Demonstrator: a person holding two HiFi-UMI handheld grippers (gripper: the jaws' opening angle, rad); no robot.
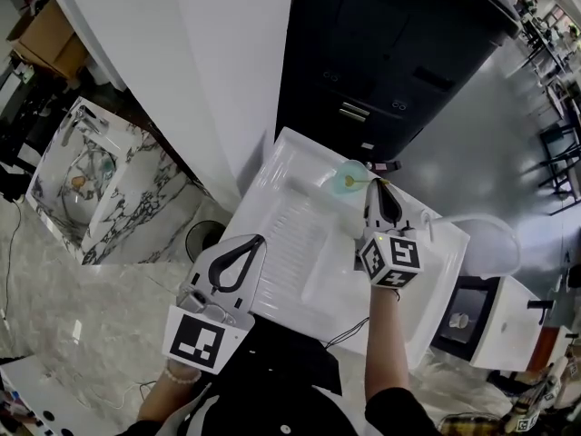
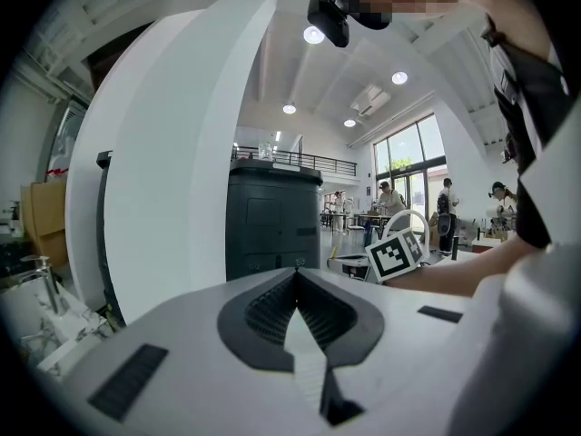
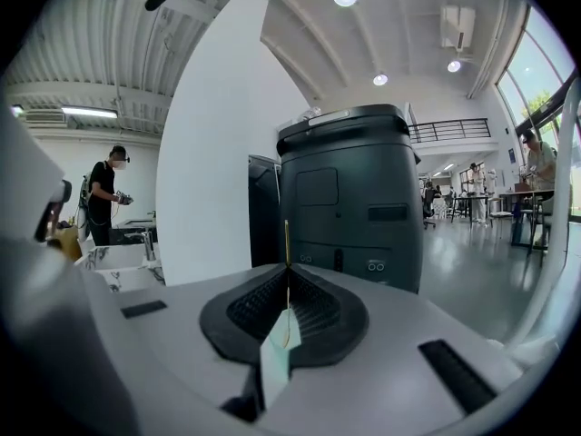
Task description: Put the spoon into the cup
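Note:
A pale green cup (image 1: 348, 179) stands at the far edge of the white ribbed worktop (image 1: 300, 234). A thin gold spoon (image 1: 367, 183) reaches from the cup's mouth to my right gripper (image 1: 375, 185), which is shut on its handle just right of the cup. In the right gripper view the gold spoon handle (image 3: 287, 242) sticks up from the closed tips of the right gripper (image 3: 288, 271), and the green cup (image 3: 280, 341) shows through the gap below them. My left gripper (image 1: 260, 240) hangs shut and empty over the worktop's near left part; its tips (image 2: 297, 276) meet.
A tall black cabinet (image 1: 390, 53) stands just behind the worktop, with a white pillar (image 1: 191, 71) to its left. A marble washbasin (image 1: 82, 180) lies far left on the floor level. A white rounded chair (image 1: 490, 243) sits at the right.

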